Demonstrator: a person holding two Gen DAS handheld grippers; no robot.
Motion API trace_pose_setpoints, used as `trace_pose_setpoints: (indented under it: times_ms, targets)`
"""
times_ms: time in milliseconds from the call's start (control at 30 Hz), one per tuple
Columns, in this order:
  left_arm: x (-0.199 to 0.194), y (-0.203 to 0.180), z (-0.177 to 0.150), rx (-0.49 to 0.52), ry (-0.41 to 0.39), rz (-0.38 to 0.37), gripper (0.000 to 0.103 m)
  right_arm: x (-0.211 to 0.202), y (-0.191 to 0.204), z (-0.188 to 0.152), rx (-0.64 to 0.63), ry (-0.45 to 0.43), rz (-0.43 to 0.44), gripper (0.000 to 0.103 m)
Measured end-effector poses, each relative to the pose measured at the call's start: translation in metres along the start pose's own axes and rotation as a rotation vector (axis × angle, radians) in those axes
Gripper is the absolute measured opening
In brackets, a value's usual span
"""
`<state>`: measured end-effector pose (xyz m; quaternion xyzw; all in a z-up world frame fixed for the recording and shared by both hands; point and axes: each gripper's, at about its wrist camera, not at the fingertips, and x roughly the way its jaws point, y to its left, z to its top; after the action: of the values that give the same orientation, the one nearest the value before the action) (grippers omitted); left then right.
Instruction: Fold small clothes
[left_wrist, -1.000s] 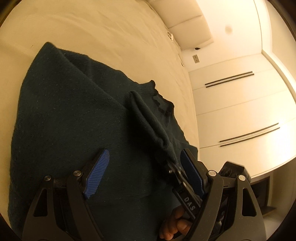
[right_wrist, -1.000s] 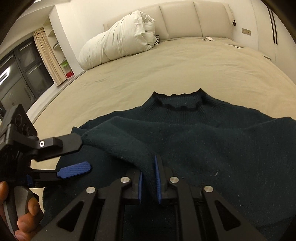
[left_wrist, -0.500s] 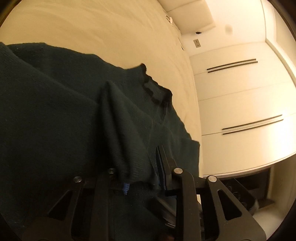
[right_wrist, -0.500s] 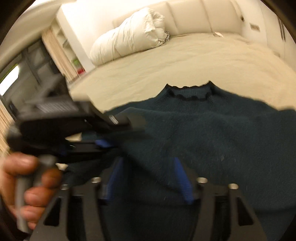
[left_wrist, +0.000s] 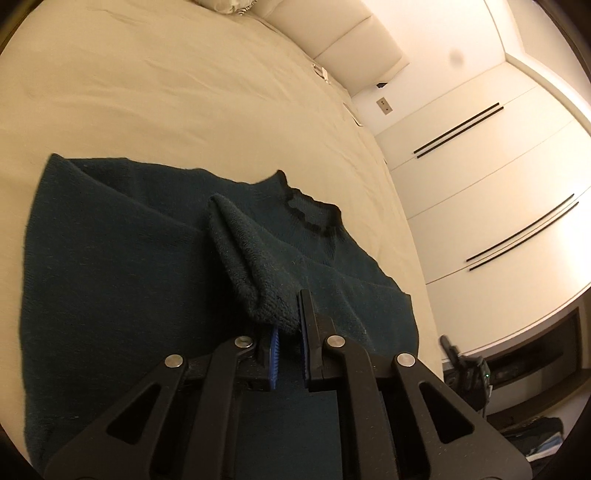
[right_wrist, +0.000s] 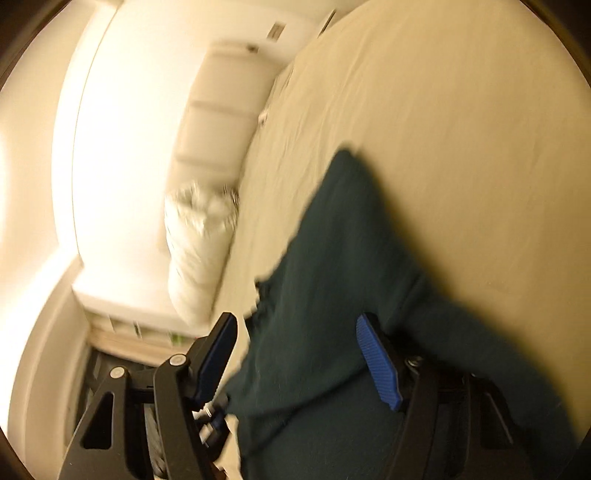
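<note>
Sweater (left_wrist: 122, 280): dark green knit, spread flat on the bed, its black-trimmed neckline (left_wrist: 310, 216) pointing toward the headboard.
Sleeve (left_wrist: 251, 266): a folded ridge of the sweater lifted off the body of the garment, just this side of the neckline.
Left gripper (left_wrist: 287, 354): blue pads drawn close together, clamped on the near end of the sleeve.
Bed (left_wrist: 166, 92): beige sheet under and around the sweater, bare from the neckline to the headboard.
Headboard (left_wrist: 343, 44): cream padded panels at the far end of the bed from the sweater.
Wardrobe (left_wrist: 498, 177): white doors with thin dark handle strips, beyond the bed edge on the sweater's right.
Right gripper (right_wrist: 299, 360): view motion-blurred; blue pads held wide apart, with the sweater (right_wrist: 343, 295) lying between and beyond them, nothing pinched.
Duvet (right_wrist: 199, 254): white bundle at the headboard end of the bed, well apart from the sweater.
</note>
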<state>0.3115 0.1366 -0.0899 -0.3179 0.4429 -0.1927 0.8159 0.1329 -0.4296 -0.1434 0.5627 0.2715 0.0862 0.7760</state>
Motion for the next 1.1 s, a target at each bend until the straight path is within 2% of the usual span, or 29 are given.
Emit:
trace_pose_setpoints:
  times_ms: [167, 200, 267, 333, 367, 433, 467, 600, 700, 867, 1033, 1100]
  targets:
    - [-0.002, 0.025, -0.011, -0.041, 0.002, 0.017, 0.008, -0.015, -0.025, 0.020, 0.132, -0.090, 0.085, 0.064]
    - [-0.001, 0.030, -0.013, -0.053, 0.005, 0.016, 0.008, -0.019, -0.027, 0.021, 0.138, -0.113, 0.080, 0.063]
    - [-0.001, 0.041, -0.016, -0.077, 0.007, 0.015, 0.008, -0.029, -0.028, 0.020, 0.130, -0.173, 0.002, 0.059]
    - [-0.002, 0.044, -0.018, -0.080, 0.004, -0.001, 0.008, -0.033, -0.024, 0.016, 0.156, -0.127, 0.044, 0.060]
    - [-0.003, 0.043, -0.018, -0.073, 0.005, -0.002, 0.008, -0.038, -0.017, 0.011, 0.143, -0.128, 0.064, 0.063]
    - [-0.001, 0.041, -0.018, -0.062, 0.010, 0.003, 0.008, -0.045, -0.006, 0.002, 0.115, -0.134, 0.037, 0.073]
    - [0.000, 0.041, -0.018, -0.060, 0.011, 0.002, 0.008, -0.044, -0.003, -0.005, 0.110, -0.112, 0.024, 0.075]
    - [0.001, 0.042, -0.020, -0.066, 0.017, 0.001, 0.008, -0.017, 0.005, -0.029, 0.115, 0.029, -0.011, 0.075]
    - [-0.001, 0.038, -0.023, -0.062, 0.016, 0.002, 0.008, 0.009, 0.006, -0.037, 0.111, 0.088, -0.061, 0.075]
    - [-0.005, 0.029, -0.024, -0.059, 0.006, -0.017, 0.008, 0.027, -0.003, -0.024, 0.107, 0.056, -0.085, 0.073]
    - [-0.010, 0.026, -0.031, -0.072, 0.010, -0.036, 0.008, 0.026, 0.007, 0.004, 0.053, -0.044, -0.039, 0.072]
    - [-0.004, 0.027, -0.036, -0.074, 0.023, -0.036, 0.008, 0.027, -0.001, 0.016, 0.094, -0.068, -0.009, 0.071]
